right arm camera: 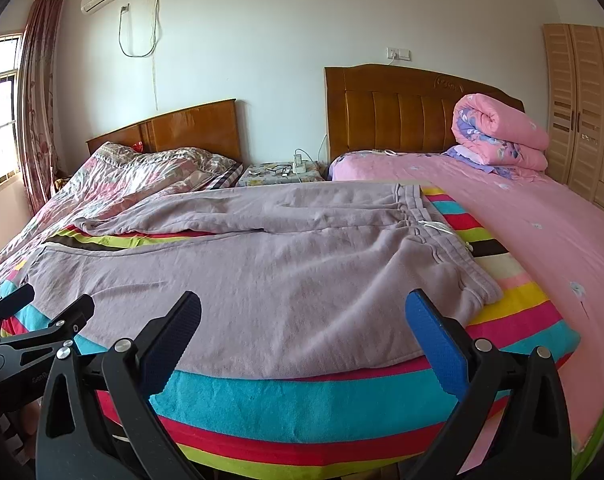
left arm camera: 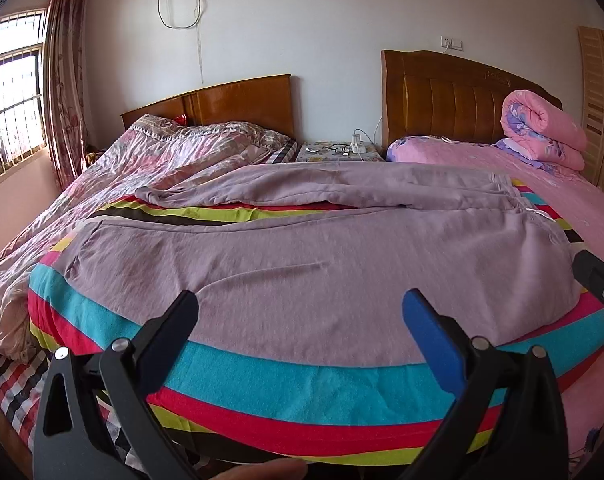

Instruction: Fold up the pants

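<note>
Mauve sweatpants lie spread flat on a striped blanket, waistband to the right, both legs running left with a gap between them. My left gripper hovers open over the near leg, nothing between its fingers. My right gripper also stands open, above the near hip part of the pants, just left of the waistband corner. The left gripper also shows at the left edge of the right wrist view, and a part of the right gripper at the right edge of the left wrist view.
The striped blanket lies across two beds: a floral quilt on the left one, a pink sheet with a rolled pink quilt on the right one. A nightstand stands between the headboards. A wardrobe is at far right.
</note>
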{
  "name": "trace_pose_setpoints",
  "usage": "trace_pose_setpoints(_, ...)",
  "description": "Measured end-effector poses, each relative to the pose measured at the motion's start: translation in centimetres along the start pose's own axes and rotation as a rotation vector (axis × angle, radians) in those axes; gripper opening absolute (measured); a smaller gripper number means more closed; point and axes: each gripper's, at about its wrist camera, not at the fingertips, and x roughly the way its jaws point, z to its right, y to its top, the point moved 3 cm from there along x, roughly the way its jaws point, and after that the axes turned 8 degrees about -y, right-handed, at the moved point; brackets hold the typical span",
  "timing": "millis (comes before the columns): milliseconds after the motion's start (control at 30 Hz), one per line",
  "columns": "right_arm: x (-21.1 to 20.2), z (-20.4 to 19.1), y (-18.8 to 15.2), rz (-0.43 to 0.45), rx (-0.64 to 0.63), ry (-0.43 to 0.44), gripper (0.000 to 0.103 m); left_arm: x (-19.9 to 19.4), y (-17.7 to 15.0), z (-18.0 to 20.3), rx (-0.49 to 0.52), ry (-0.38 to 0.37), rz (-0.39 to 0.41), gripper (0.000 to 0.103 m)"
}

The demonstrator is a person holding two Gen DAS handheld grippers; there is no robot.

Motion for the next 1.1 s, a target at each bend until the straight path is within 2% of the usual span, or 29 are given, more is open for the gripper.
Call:
trace_pose_setpoints(267, 0.0, -0.6, 0.1, -0.012, -0.004, 0.007, 0.099, -0.4, 0.2, -1.5, -0.033, 0.027, -0.002, 0.102)
trace_pose_setpoints(333, -0.3, -0.9, 0.2, -0.010, -0.011, 0.012, 0.099, -0.4, 0.4, -2.0, -0.040, 0.014, 0.004, 0.102)
trace_pose_setpoints(400, -0.3, -1.4, 0.4, -0.009, -0.024, 0.022, 0.099, -0.3, 1.0, -2.4, -0.030, -0.040, 0.016, 0.102)
trace_pose_setpoints(467, 0.3, -2.0, 1.1, -0.012, -0.049, 0.051, 0.099, 1.1, 2.4, -2.7, 0.013, -0.159, 0.004, 0.102)
trace_pose_setpoints(500, 0.9, -2.3, 1.7, -0.007, -0.057, 0.056, 0.099, 2.2, 3.3, -3.1, 0.022, -0.190, -0.002, 0.102)
trace_pose_setpoints(567, 2.3, -2.5, 2.5, 0.000, -0.069, 0.026, 0.099, 4.3, 4.7, -4.4, 0.001, -0.151, 0.016, 0.102)
trace_pose_setpoints(633, 3.6, -2.4, 3.1, -0.031, -0.067, -0.007, 0.099, 5.5, 5.6, -5.3, -0.037, -0.102, 0.014, 0.102)
trace_pose_setpoints(667, 3.6, -2.1, 3.3, -0.039, -0.048, -0.009, 0.099, 5.4, 5.7, -5.6, -0.059, -0.067, 0.017, 0.102)
trace_pose_setpoints(733, 2.8, -1.7, 3.6, -0.008, -0.017, -0.007, 0.099, 4.0, 5.3, -5.8, -0.093, -0.025, 0.075, 0.102)
trace_pose_setpoints(800, 2.5, -2.2, 4.3, 0.017, -0.040, -0.018, 0.099, 3.0, 5.2, -5.1, -0.065, 0.028, 0.153, 0.102)
trace_pose_setpoints(867, 2.9, -3.0, 5.2, 0.026, -0.082, -0.039, 0.099, 3.3, 5.6, -4.2, -0.006, 0.064, 0.156, 0.102)
trace_pose_setpoints(933, 2.9, -3.4, 6.0, 0.036, -0.118, -0.088, 0.099, 3.4, 5.9, -4.1, -0.021, 0.040, 0.136, 0.102)
trace_pose_setpoints(1033, 2.0, -2.9, 6.2, 0.079, -0.077, -0.033, 0.099, 3.3, 5.8, -4.1, -0.064, -0.074, 0.141, 0.102)
trace_pose_setpoints(1100, 2.7, -2.9, 6.0, 0.040, -0.091, -0.002, 0.099, 4.1, 5.7, -3.7, -0.048, -0.136, 0.087, 0.102)
